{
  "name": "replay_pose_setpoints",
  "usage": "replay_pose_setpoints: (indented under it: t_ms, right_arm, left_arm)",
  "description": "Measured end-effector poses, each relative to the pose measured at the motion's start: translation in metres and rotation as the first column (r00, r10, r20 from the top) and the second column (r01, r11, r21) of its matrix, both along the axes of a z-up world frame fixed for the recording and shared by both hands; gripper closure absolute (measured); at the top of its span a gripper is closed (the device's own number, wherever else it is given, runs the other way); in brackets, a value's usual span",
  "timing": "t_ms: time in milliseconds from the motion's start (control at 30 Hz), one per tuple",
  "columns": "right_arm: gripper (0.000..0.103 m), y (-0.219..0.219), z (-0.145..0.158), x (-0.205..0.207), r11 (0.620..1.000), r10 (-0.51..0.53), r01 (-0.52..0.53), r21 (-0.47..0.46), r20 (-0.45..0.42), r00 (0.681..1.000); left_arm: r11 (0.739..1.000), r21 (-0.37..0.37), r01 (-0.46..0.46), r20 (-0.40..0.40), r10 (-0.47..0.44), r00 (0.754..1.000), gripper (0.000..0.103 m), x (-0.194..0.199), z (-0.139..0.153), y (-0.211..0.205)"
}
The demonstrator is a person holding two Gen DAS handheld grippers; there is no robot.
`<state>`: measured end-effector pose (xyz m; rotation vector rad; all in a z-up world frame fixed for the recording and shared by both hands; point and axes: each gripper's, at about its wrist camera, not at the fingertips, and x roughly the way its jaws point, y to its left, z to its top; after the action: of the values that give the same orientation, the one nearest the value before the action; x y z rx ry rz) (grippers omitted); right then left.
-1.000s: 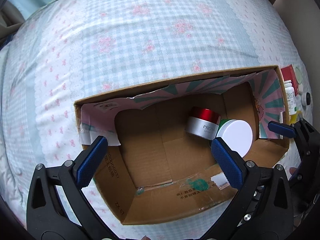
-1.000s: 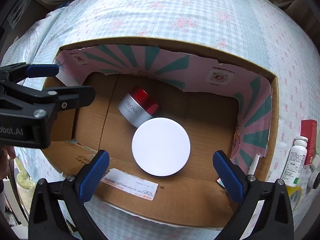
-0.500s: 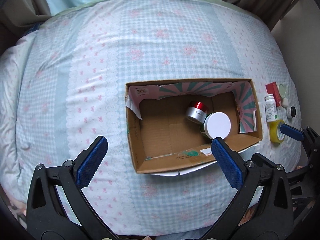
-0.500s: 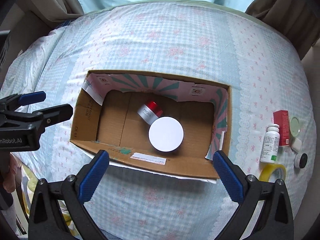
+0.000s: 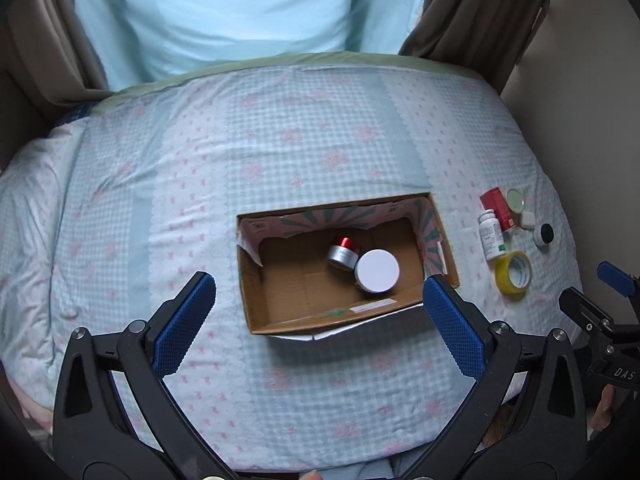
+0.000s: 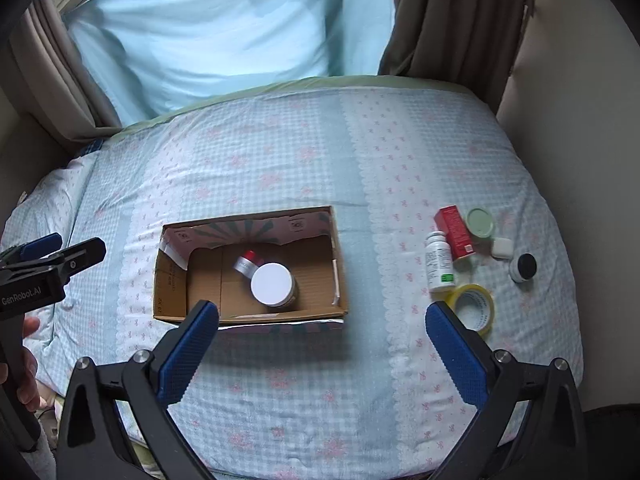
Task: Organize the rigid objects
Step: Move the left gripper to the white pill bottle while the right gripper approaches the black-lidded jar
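An open cardboard box [image 5: 250,280] [image 6: 170,280] sits on the bed. Inside lie a white-lidded jar [image 5: 377,271] [image 6: 272,284] and a silver jar with a red lid [image 5: 343,251] [image 6: 247,263]. To its right on the bedspread lie a white pill bottle [image 6: 438,262] [image 5: 491,234], a red carton [image 6: 456,232], a green lid [image 6: 481,222], a small white case [image 6: 502,247], a black-lidded pot [image 6: 523,267] and a yellow tape roll [image 6: 474,306] [image 5: 514,272]. My left gripper [image 5: 320,312] and right gripper [image 6: 322,340] are both open and empty, held above the bed's near edge.
The checked floral bedspread [image 6: 280,160] covers the bed. A pale blue curtain [image 6: 224,24] and brown drapes [image 6: 452,20] hang behind it. The left gripper shows at the left of the right wrist view [image 6: 48,268]. The right gripper shows at the right of the left wrist view [image 5: 600,320].
Both grippers have pulled up and back from the box, which now looks small and far. The loose items to its right have come into full view. The jaws stayed open.
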<state>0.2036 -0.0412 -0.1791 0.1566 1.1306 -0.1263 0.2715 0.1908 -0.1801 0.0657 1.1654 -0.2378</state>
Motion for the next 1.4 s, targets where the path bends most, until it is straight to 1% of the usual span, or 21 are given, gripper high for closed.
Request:
replay_pose_setpoints:
  t_ms: [100, 200, 267, 367, 467, 600, 733, 900, 1000, 1100, 1267, 1400]
  right_arm:
    - [0.000, -0.027, 0.008, -0.016, 0.999, -0.044, 0.044, -0.006, 0.008, 0.999]
    - [0.000, -0.054, 0.008, -0.028, 0.997, -0.073, 0.073, -0.021, 0.012, 0.997]
    - [0.000, -0.073, 0.004, -0.034, 0.996, -0.086, 0.086, -0.022, 0.009, 0.996]
    - [0.000, -0.102, -0.007, -0.041, 0.996, -0.092, 0.091, -0.017, -0.008, 0.996]
    - [0.000, -0.127, -0.020, -0.046, 0.996, -0.088, 0.088, -0.009, -0.023, 0.996]
    - [0.000, -0.166, -0.040, -0.052, 0.996, -0.091, 0.091, 0.010, -0.035, 0.995]
    - [0.000, -0.211, -0.065, -0.054, 0.991, -0.128, 0.130, 0.041, -0.046, 0.991]
    - [0.000, -0.270, -0.096, -0.050, 0.983, -0.180, 0.181, 0.021, -0.051, 0.982]
    - [0.000, -0.299, -0.117, -0.041, 0.983, -0.185, 0.185, -0.006, -0.060, 0.981]
    - [0.000, -0.324, -0.142, -0.029, 0.984, -0.177, 0.177, 0.002, -0.078, 0.981]
    - [0.000, -0.359, -0.187, -0.008, 0.981, -0.187, 0.190, 0.026, -0.094, 0.978]
    - [0.000, -0.375, -0.221, 0.006, 0.980, -0.195, 0.197, 0.009, -0.094, 0.976]
  left_arm:
    - [0.999, -0.032, 0.028, -0.018, -0.029, 0.999, 0.000, -0.007, 0.000, -0.022]
    - [0.998, -0.036, 0.045, -0.022, -0.046, 0.999, 0.000, -0.012, -0.001, -0.045]
    - [0.998, -0.029, 0.054, -0.024, -0.055, 0.998, 0.000, -0.013, -0.002, -0.063]
    - [0.998, -0.014, 0.060, -0.034, -0.060, 0.998, 0.000, -0.012, -0.006, -0.091]
    - [0.998, -0.022, 0.066, -0.060, -0.067, 0.996, 0.000, -0.007, -0.015, -0.122]
    - [0.996, -0.009, 0.089, -0.096, -0.089, 0.991, 0.000, 0.003, -0.032, -0.170]
    - [0.994, 0.001, 0.112, -0.144, -0.110, 0.983, 0.000, 0.011, -0.054, -0.222]
    - [0.989, 0.005, 0.151, -0.226, -0.146, 0.963, 0.000, 0.020, -0.096, -0.285]
    - [0.986, 0.020, 0.168, -0.280, -0.156, 0.947, 0.000, 0.025, -0.130, -0.323]
    - [0.983, 0.034, 0.181, -0.318, -0.161, 0.934, 0.000, 0.031, -0.163, -0.354]
    - [0.976, 0.066, 0.208, -0.352, -0.173, 0.920, 0.000, 0.043, -0.218, -0.390]
    - [0.973, 0.085, 0.215, -0.369, -0.170, 0.914, 0.002, 0.054, -0.256, -0.409]
